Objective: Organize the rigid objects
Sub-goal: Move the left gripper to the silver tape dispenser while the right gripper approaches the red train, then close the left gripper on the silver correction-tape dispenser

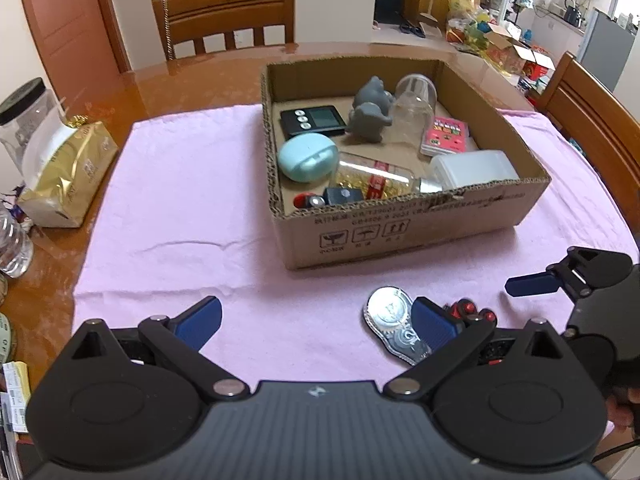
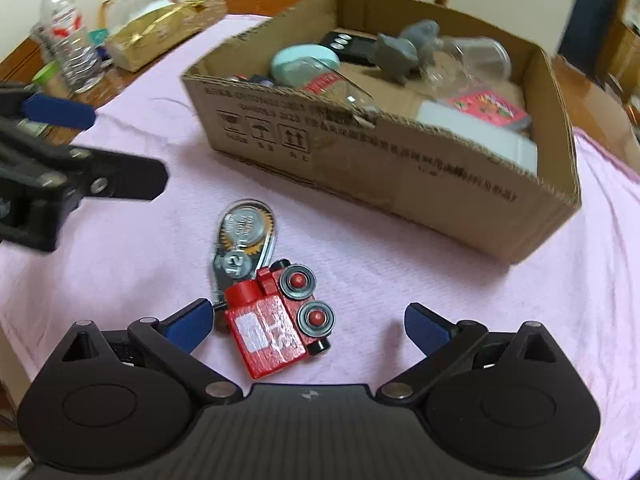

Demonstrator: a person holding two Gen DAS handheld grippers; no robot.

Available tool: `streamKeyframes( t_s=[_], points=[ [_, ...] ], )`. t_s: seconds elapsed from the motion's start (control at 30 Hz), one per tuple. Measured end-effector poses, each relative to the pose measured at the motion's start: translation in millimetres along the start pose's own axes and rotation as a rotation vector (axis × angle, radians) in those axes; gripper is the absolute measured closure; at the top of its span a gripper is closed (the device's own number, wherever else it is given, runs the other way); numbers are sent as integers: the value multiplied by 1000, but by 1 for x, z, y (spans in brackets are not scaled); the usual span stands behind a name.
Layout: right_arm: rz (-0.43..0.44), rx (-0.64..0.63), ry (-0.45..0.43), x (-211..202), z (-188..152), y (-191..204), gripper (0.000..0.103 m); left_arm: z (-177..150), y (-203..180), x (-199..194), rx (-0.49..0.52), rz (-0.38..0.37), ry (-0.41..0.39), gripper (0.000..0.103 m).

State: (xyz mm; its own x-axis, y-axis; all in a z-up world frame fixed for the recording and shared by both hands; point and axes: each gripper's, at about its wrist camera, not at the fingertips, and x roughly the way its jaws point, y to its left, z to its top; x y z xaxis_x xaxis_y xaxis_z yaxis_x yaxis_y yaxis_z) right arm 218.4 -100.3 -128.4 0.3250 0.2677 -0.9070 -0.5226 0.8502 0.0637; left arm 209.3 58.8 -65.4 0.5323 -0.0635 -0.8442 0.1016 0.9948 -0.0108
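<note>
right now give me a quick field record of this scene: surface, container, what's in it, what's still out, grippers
surface: pink cloth on a wooden table
container: open cardboard box
in box: grey toy figures, black timer, mint case, glass bottle
still out: red toy train touching correction tape dispenser
left hand-held gripper: open, empty
right hand-held gripper: open around the train

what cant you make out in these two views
- Red toy truck: in the left wrist view only its wheels show behind the left gripper finger.
- Printed text on the cardboard box: blurred in the right wrist view.
- Batteries: partly hidden by the box wall.
</note>
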Motion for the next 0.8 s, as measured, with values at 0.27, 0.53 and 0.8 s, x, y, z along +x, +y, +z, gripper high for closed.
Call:
streamKeyframes(
  t_s=[0.27, 0.53, 0.8],
  points=[
    [-87, 53, 32, 2, -18, -31, 0, 0, -10, 19, 57, -55, 32, 3],
    [-126, 77, 1, -1, -29, -46, 0, 5, -25, 59, 79, -80, 52, 3],
    [-132, 87, -11, -3, -31, -45, 0, 5, -22, 89, 54, 16, 78, 3]
  ],
)
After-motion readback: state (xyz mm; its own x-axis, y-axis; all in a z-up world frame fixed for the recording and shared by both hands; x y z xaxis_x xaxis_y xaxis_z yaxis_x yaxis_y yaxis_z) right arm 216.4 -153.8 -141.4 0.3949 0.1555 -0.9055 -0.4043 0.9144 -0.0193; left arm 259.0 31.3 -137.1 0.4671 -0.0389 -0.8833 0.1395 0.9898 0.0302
